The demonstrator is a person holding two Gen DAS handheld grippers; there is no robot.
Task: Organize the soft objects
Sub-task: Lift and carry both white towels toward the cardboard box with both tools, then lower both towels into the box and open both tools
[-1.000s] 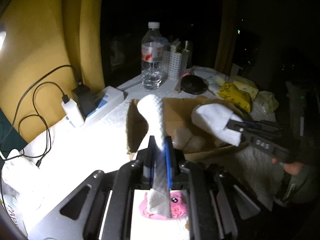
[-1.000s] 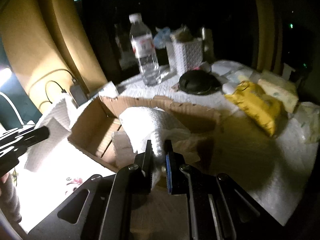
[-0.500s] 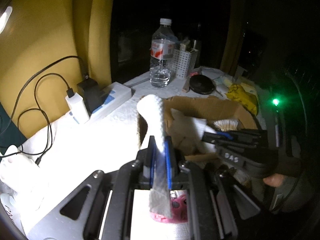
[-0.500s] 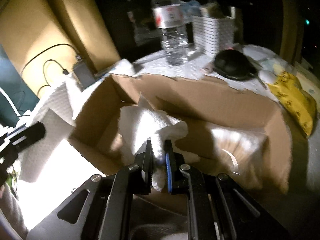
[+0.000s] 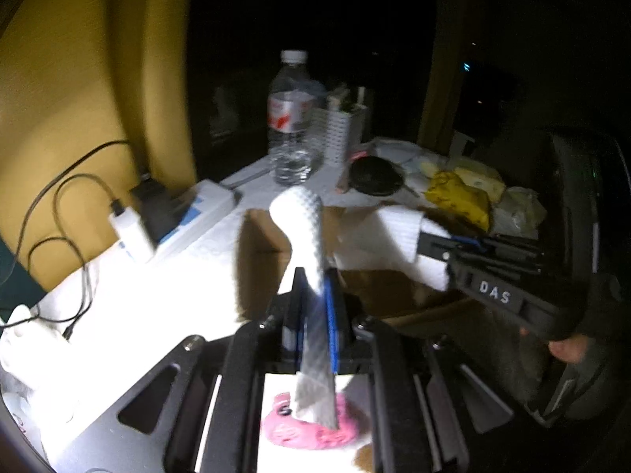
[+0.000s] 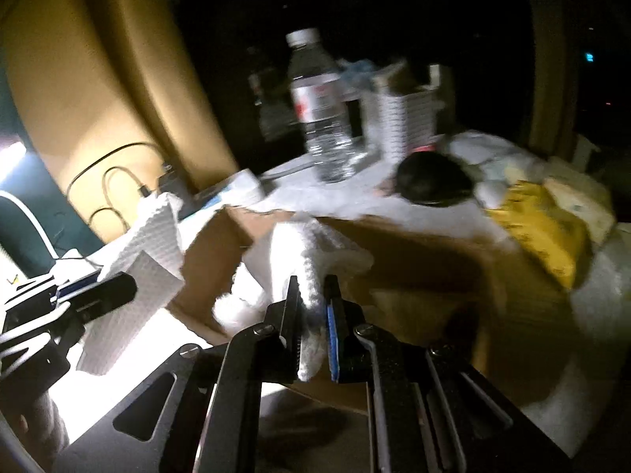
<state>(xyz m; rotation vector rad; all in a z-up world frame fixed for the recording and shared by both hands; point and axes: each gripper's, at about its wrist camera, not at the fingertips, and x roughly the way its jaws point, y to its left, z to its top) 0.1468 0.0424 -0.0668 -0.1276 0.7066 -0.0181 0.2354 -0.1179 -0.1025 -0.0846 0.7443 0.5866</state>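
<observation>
box (image 5: 268, 260) centre | bottle (image 5: 291, 126) behind it | charger (image 5: 130, 228) left | bag (image 5: 459, 199) right, possibly on cloth

left tongs (image 5: 315, 276) clamped nearly shut on a white quilted cloth (image 5: 305, 228), fingers pointing forward and level. right tongs (image 6: 311, 289) likewise pinched on a fluffy white cloth (image 6: 311, 252), reaching in from the right side of the left wrist view, where its black body reads "das" and bare fingertips (image 5: 568, 349) of the person's hand grip its underside.
</observation>
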